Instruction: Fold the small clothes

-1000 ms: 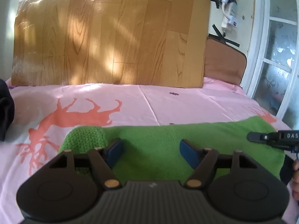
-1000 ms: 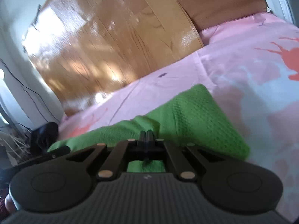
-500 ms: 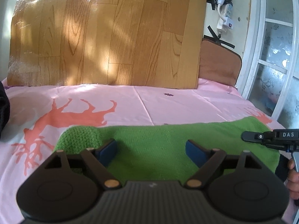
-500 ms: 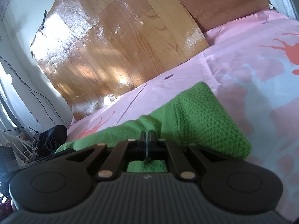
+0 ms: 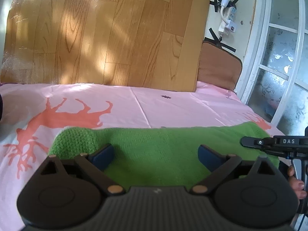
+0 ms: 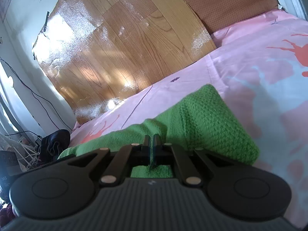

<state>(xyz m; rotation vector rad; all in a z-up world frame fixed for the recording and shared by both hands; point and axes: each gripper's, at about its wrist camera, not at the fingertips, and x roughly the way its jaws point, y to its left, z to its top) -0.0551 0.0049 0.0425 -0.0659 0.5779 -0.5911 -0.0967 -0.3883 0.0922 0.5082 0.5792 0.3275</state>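
Opening wide over one green knit garment, the left gripper sees at 3 o'clock the right gripper pinching its fold.

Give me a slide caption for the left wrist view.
Left gripper jaws opening over the green knit garment lying on the pink deer-print sheet.

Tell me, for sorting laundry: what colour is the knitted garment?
Bright green knitted garment, clearest in the left wrist view.

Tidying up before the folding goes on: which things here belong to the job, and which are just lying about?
Job: green knit garment; left gripper, opening; right gripper, shut on the garment.

Lying about: dark clothing; brown cushion; power strip.
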